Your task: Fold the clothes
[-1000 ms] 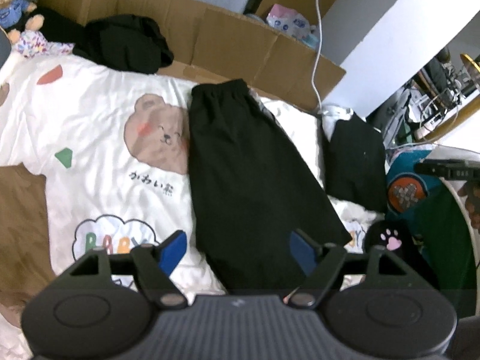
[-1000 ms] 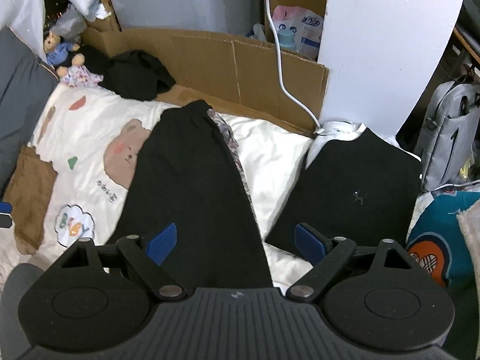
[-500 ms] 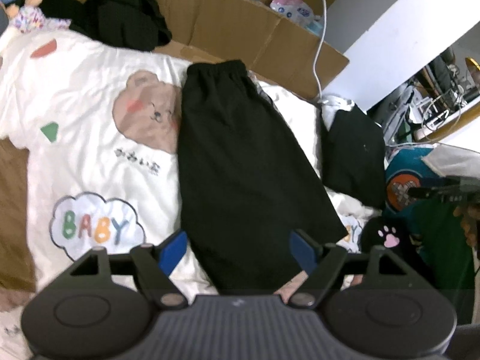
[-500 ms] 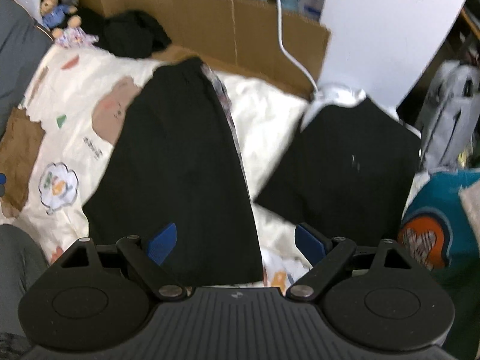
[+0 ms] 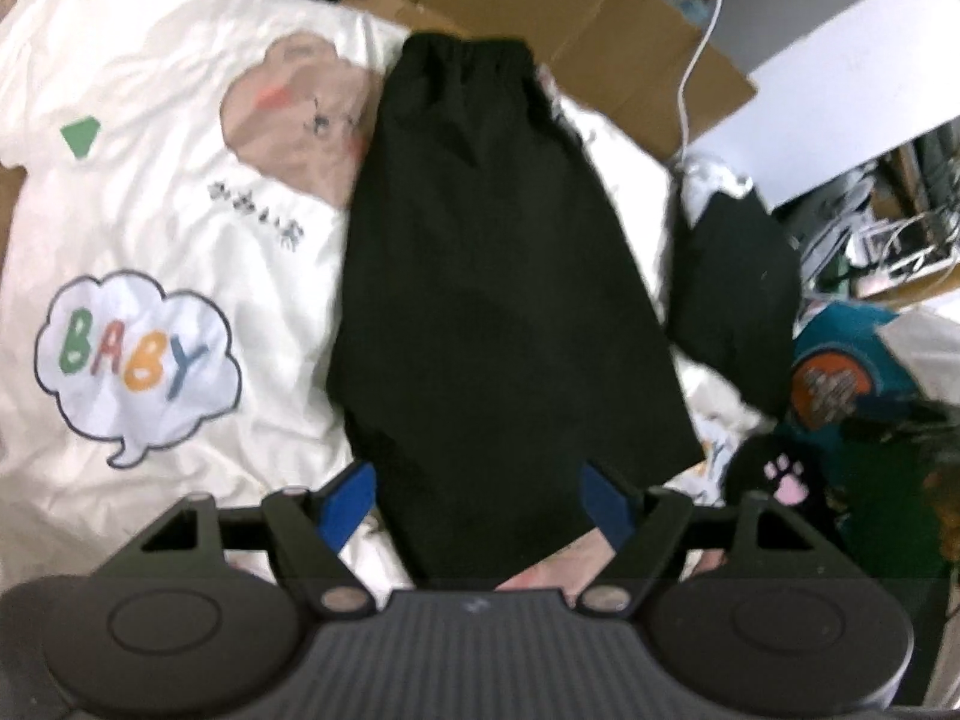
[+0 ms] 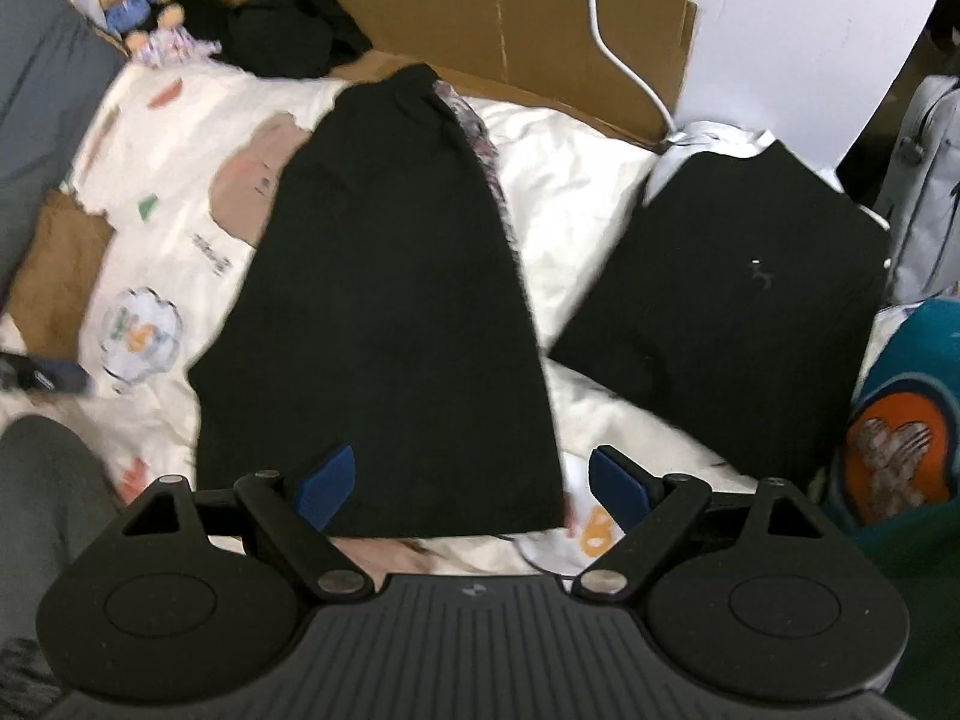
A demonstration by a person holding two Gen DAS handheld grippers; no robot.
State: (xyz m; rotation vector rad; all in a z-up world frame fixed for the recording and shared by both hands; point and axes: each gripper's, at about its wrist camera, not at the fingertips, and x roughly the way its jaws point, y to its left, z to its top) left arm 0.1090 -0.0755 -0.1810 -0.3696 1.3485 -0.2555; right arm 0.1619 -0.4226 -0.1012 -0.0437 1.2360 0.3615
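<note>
Left gripper [image 5: 477, 495]: jaws spread, empty, over hem.
Right gripper [image 6: 471, 480]: jaws spread, empty.
Black shorts [image 6: 384, 300]: flat on printed quilt [image 5: 150, 210]; likely light, limp; pinch hem corners.
Folded black top [image 6: 738, 300]: beside, right.

We see matt black cloth in the folded trousers [image 6: 384, 312], with soft, smooth cream fabric in the printed bedsheet [image 5: 150, 228] under them. Our left gripper [image 5: 480, 498] and right gripper [image 6: 471, 486] are matt black plastic with ribbed bases and blue pads. Behind stands rough brown cardboard [image 6: 510, 18]
</note>
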